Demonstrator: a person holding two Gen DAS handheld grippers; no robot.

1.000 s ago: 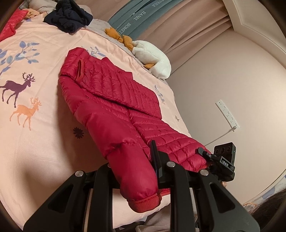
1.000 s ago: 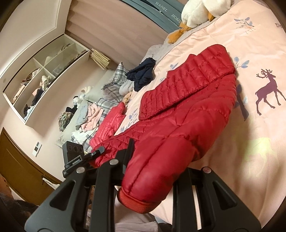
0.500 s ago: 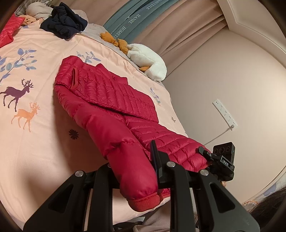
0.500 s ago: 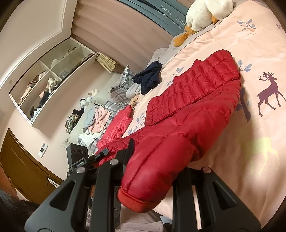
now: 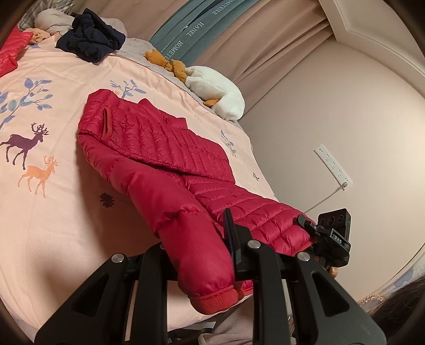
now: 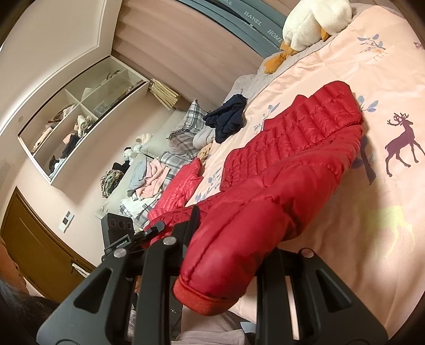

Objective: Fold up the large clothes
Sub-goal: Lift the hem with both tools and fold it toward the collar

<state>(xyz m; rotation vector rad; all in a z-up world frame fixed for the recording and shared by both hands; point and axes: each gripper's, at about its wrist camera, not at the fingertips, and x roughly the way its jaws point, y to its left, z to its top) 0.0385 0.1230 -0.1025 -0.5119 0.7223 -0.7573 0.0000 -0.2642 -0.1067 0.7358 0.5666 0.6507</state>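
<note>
A red puffer jacket (image 5: 159,148) lay stretched along a pink bedspread (image 5: 53,212) printed with deer and leafy branches, its far end towards the headboard and its near end at the edge of the bed. The left gripper (image 5: 199,254) was clamped on a padded sleeve end with a knitted cuff (image 5: 215,300), and the right gripper (image 6: 225,249) was clamped on the jacket's other sleeve end in the same way. Each gripper's view showed the other one gripping jacket fabric just alongside. One front panel seemed already turned over the body, so the fold looked begun but far from finished: the sleeves were not yet laid in, and the long body was yet to be doubled into a compact bundle. Other clothes waited on the bed, among them a dark navy garment (image 5: 90,45) and a second red quilted piece (image 6: 180,185). A white plush duck (image 6: 313,21) with orange feet sat by the headboard. The teal headboard band (image 5: 191,34) carried white lettering reading partly "HANEL" and "HOME"; the rest was cut off. A small label on the opposite gripper's camera unit (image 5: 334,231) seemed to read "DAS".
</note>
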